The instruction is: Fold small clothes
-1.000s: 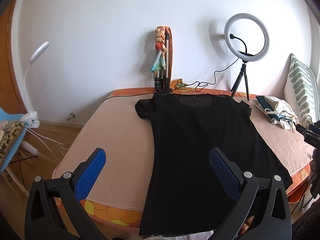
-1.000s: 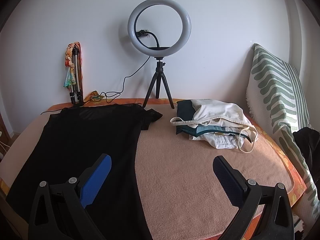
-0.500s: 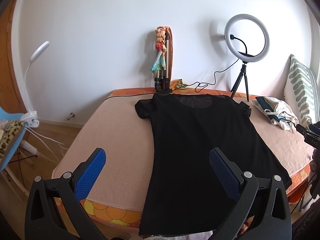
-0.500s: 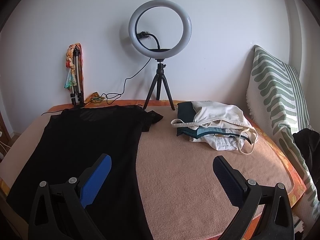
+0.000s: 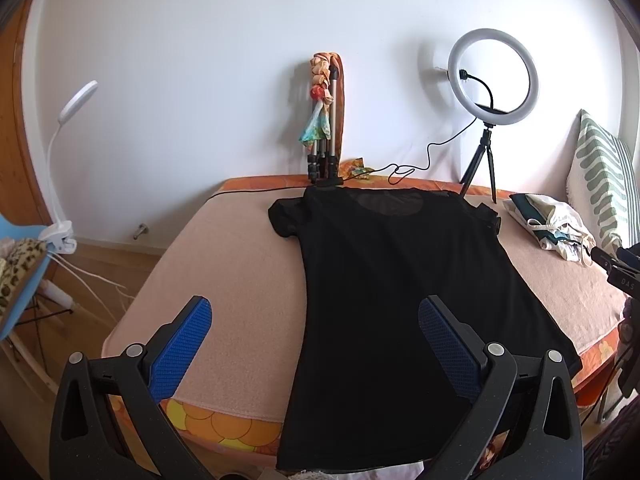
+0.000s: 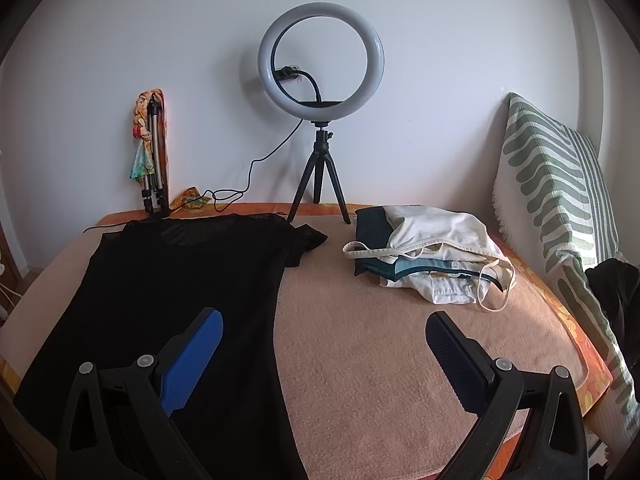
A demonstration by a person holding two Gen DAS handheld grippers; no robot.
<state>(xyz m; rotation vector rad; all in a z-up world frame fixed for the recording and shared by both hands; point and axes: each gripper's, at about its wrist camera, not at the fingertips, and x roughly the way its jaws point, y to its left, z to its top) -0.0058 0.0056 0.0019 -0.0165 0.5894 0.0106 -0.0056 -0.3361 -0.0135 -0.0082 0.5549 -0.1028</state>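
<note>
We hold the left claw (image 5: 314, 322) and right claw (image 6: 322, 336) spread wide and empty above the bed (image 6: 380, 340); the black shirt (image 5: 400, 280) lies flat toward twelve o'clock, ready for folding

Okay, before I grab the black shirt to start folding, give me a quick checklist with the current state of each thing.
1. black shirt lies spread flat on the bed: ok, though its hem hangs over the near edge.
2. left gripper open and empty: ok.
3. right gripper open and empty: ok.
4. Nothing resting on the shirt: ok; the pile of folded clothes sits apart, to its right.
5. Sleeves laid out flat: not ok; both look bunched, the one in the right wrist view crumpled.
6. ring light tripod clear of the shirt: cannot tell; one leg stands very close to the collar edge.
</note>
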